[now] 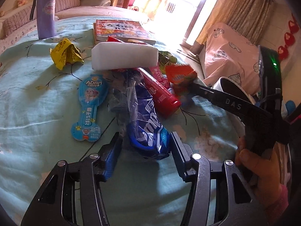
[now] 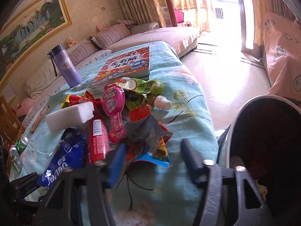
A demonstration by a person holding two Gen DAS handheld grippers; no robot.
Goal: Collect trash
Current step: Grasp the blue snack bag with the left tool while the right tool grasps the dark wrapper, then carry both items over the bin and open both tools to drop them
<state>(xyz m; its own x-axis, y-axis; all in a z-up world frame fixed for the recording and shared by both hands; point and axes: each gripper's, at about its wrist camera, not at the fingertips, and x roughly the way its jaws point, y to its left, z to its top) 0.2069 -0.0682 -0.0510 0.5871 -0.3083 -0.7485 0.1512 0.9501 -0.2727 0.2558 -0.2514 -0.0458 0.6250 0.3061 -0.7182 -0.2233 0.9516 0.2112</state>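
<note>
A heap of wrappers lies on a table with a light blue cloth. My left gripper is open, its fingers either side of the near end of a blue Tempo tissue pack, which also shows in the right wrist view. Beside the pack lie a red tube, a blue bone-shaped packet, a white foam block and a yellow wrapper. My right gripper is open at a crumpled silver and orange wrapper; in the left wrist view its finger reaches that orange wrapper.
A white bin with a dark inside stands at the table's right edge. A purple flask and a red book stand at the back. A pink bone-shaped packet and green pouch lie in the heap. Cans sit far left.
</note>
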